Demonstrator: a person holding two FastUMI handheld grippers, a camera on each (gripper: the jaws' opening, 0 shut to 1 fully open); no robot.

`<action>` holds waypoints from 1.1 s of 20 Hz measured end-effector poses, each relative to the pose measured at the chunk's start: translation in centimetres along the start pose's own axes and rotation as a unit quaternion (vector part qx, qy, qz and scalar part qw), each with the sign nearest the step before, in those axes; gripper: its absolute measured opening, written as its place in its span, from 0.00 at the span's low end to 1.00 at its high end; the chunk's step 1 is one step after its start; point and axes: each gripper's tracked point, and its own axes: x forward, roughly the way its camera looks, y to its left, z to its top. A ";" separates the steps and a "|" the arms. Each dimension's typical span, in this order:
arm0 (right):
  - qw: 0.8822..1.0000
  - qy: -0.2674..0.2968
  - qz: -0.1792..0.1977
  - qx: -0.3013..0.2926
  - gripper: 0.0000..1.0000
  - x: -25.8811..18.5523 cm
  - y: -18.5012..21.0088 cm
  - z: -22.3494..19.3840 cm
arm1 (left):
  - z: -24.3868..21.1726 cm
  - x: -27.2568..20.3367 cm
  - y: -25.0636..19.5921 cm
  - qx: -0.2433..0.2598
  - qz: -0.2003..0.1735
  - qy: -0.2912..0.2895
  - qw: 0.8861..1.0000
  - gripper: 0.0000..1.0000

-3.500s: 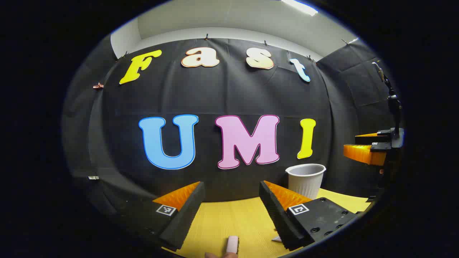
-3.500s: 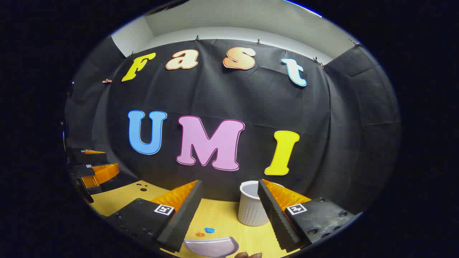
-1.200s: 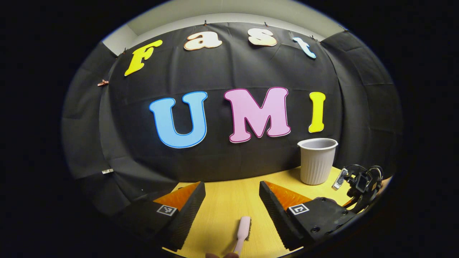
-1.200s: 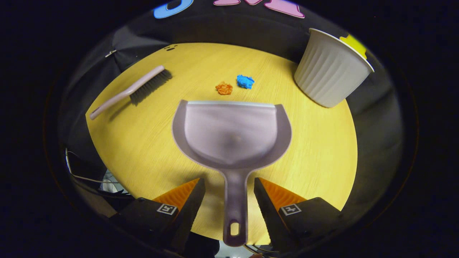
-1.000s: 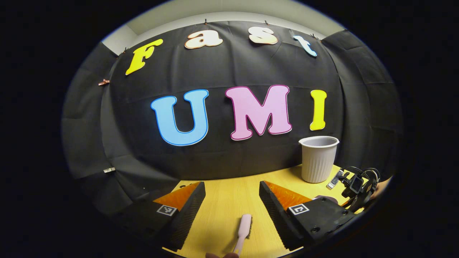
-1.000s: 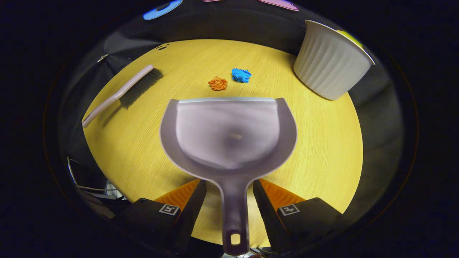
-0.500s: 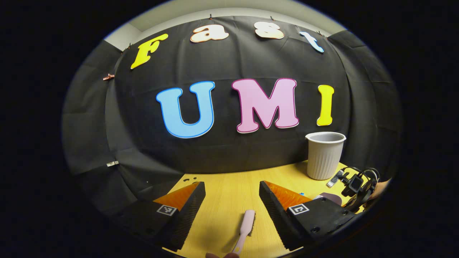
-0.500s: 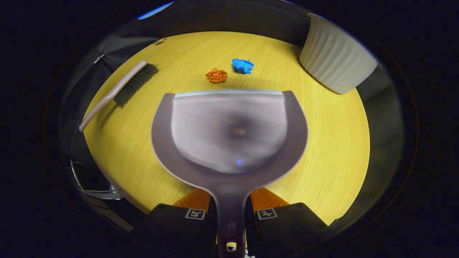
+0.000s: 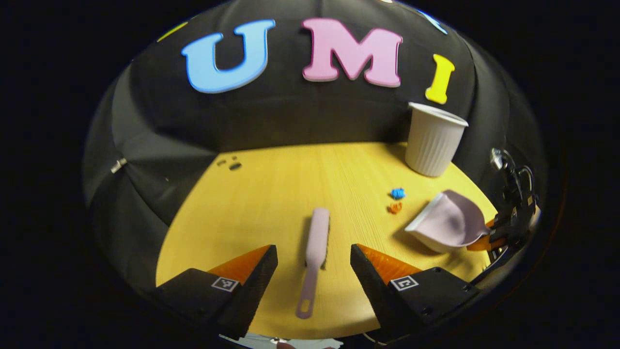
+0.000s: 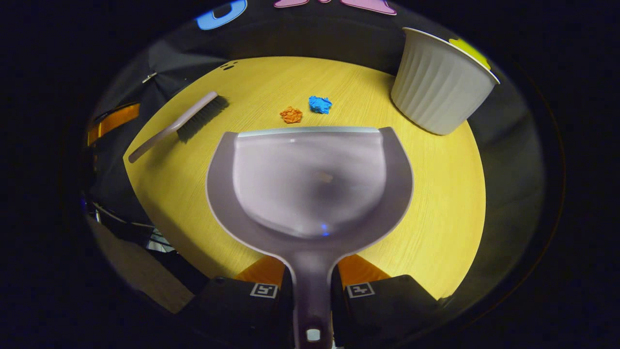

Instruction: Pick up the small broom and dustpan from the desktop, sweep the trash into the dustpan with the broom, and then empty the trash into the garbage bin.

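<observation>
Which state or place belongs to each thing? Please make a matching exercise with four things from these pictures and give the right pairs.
Things:
1. dustpan
2. broom
3. garbage bin
4. orange scrap

States or places:
A. lies flat on the table, ahead of the open left tongs
B. stands upright at the far edge of the table
C. its handle is clamped in the right tongs
D. lies just beyond the dustpan's front lip, beside the blue scrap

Pairs: 1-C, 2-A, 3-B, 4-D
</observation>
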 end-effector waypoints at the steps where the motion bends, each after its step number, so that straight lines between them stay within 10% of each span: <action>1: 1.000 -0.001 -0.001 0.001 0.37 -0.2 -0.3 -0.1 | -0.9 1.3 0.1 0.007 -0.002 0.025 1.000 0.98; 12: 1.000 -0.009 -0.008 0.004 0.37 -2.0 -1.8 0.1 | -6.4 11.0 0.0 0.054 0.004 0.157 0.986 0.84; 22: 0.998 0.034 -0.003 -0.059 0.37 -1.2 -2.2 -0.8 | -4.1 13.3 -0.5 0.079 -0.012 0.140 0.987 0.30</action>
